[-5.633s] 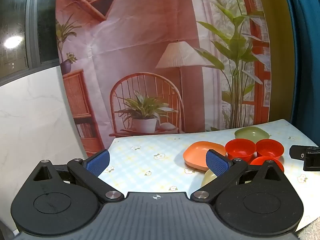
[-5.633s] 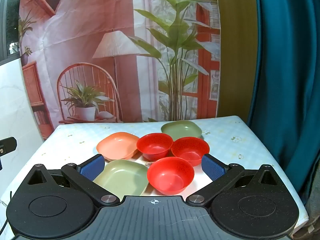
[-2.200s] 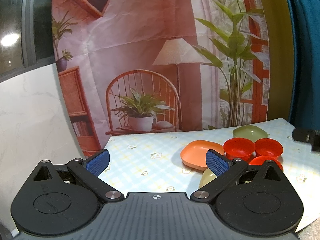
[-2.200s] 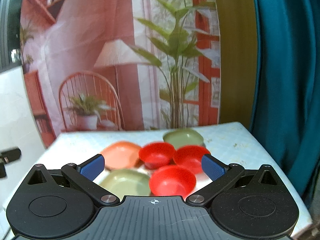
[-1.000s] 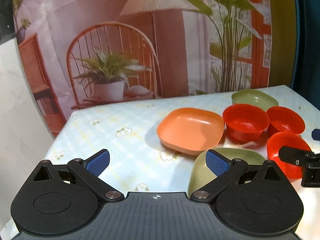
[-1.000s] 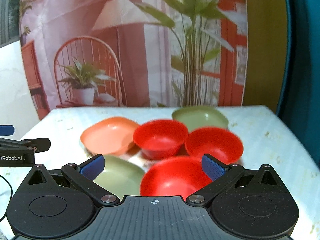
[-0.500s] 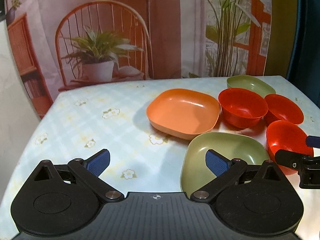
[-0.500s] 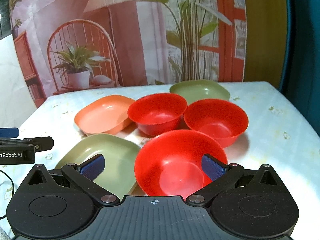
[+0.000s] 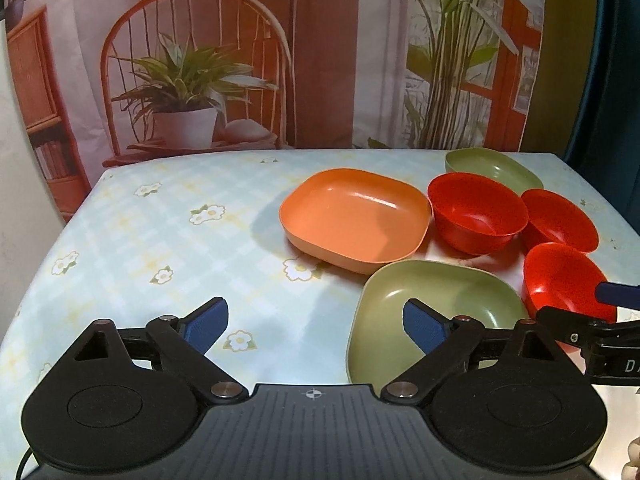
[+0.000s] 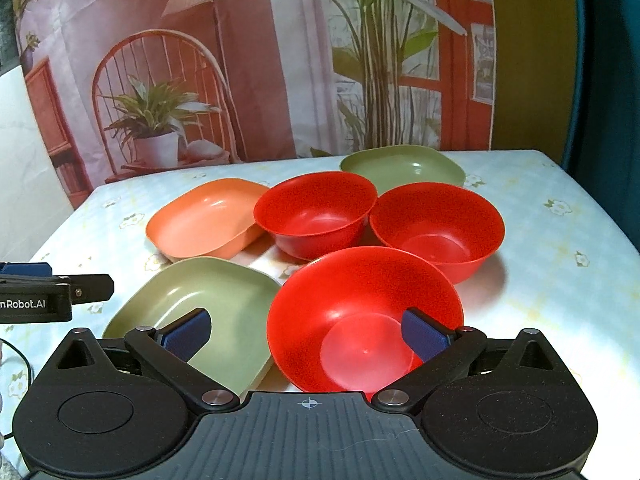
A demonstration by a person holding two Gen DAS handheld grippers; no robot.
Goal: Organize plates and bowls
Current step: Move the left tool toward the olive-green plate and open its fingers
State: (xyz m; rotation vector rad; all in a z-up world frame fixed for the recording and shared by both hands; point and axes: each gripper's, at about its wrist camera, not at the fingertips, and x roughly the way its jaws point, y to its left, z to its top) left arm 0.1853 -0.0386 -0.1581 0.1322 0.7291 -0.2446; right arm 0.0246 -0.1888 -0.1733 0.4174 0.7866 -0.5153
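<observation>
Three red bowls sit on the table: a near one [image 10: 360, 312], a far left one [image 10: 316, 212] and a far right one [image 10: 438, 228]. An orange plate [image 10: 204, 218], a near green plate [image 10: 208, 304] and a far green plate [image 10: 402, 166] lie around them. My right gripper [image 10: 306, 334] is open, its right finger over the near red bowl, its left finger over the near green plate. My left gripper [image 9: 316, 326] is open and empty, its right finger over the near green plate [image 9: 436, 300], beside the orange plate [image 9: 354, 216].
The table [image 9: 180, 232] has a pale floral checked cloth. A printed backdrop hangs behind the far edge. A teal curtain [image 10: 608, 80] hangs at the right. The table's left half [image 9: 140, 248] holds only the cloth.
Both grippers have moved forward and lower toward the dishes. The near red bowl and near green plate now lie under the fingers. No dish has moved.
</observation>
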